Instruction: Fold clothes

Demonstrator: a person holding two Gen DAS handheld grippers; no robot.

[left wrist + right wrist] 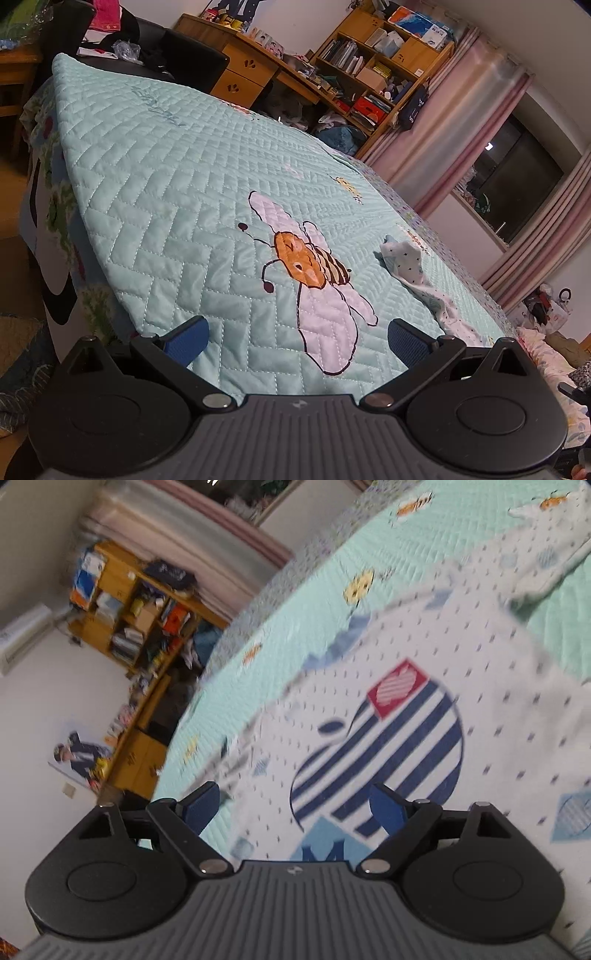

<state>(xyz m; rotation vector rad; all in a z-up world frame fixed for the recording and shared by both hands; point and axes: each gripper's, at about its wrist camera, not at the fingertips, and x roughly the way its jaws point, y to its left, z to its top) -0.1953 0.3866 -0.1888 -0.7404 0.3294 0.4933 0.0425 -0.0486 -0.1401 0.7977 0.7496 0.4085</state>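
A white shirt [406, 672] with small dark dots and a blue striped apple print lies spread on the mint quilted bedspread [295, 602]. My right gripper [295, 808] is open and empty, low over the shirt's near part, above the apple print. In the left wrist view, part of the same dotted garment [410, 266] lies crumpled on the bedspread [184, 177], to the right of a bee print. My left gripper [295, 343] is open and empty over the bare quilt, left of the garment.
A wooden desk with drawers [243, 70] and a cluttered bookshelf [380, 62] stand beyond the bed. Pink curtains [461, 122] and a dark window [517, 188] are on the right. The bed's edge drops off at the left [66, 221].
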